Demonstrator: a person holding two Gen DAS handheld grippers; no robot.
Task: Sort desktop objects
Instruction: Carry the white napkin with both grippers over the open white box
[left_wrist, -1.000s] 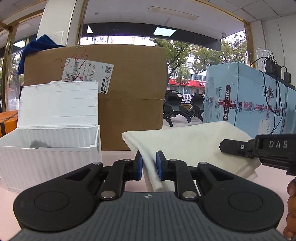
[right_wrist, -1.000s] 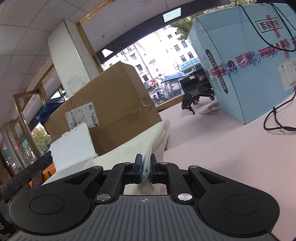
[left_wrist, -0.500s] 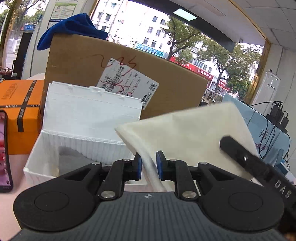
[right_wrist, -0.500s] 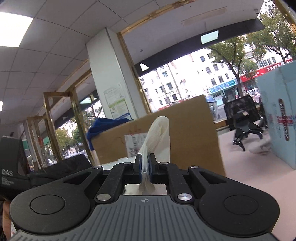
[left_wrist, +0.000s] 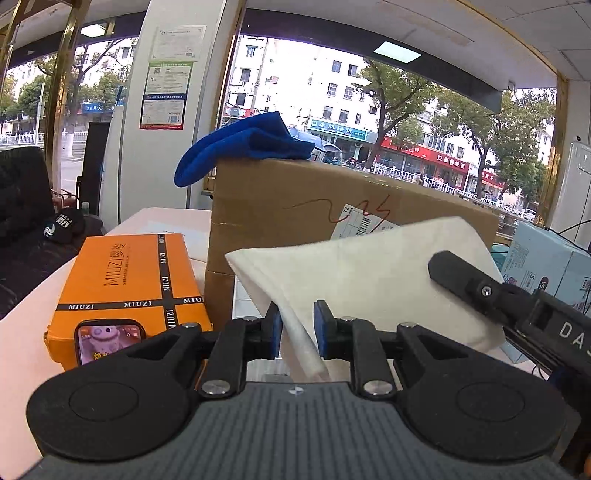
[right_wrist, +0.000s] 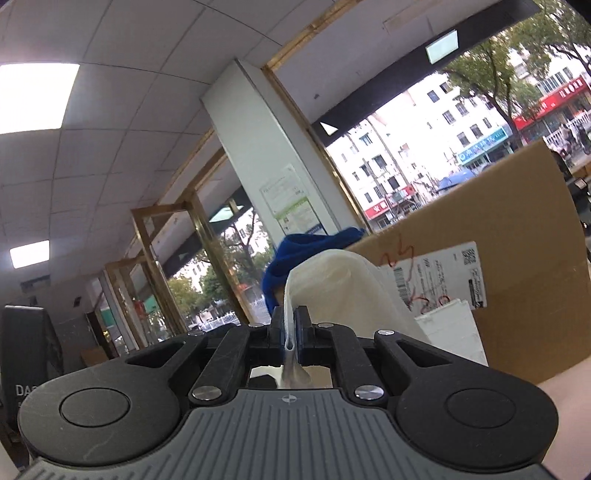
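Two corners of the white cloth (left_wrist: 373, 280) are pinched, one by the left gripper (left_wrist: 297, 325), one by the right gripper (right_wrist: 290, 326), both clenched on its folded edge. The cloth is held aloft, spread before the cardboard box (left_wrist: 332, 206), probably so that it can be lowered flat into the white bin (right_wrist: 448, 326).

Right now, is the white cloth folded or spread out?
Folded: the white cloth shows a doubled, layered edge between the left gripper pads, and the right gripper pinches stacked layers.
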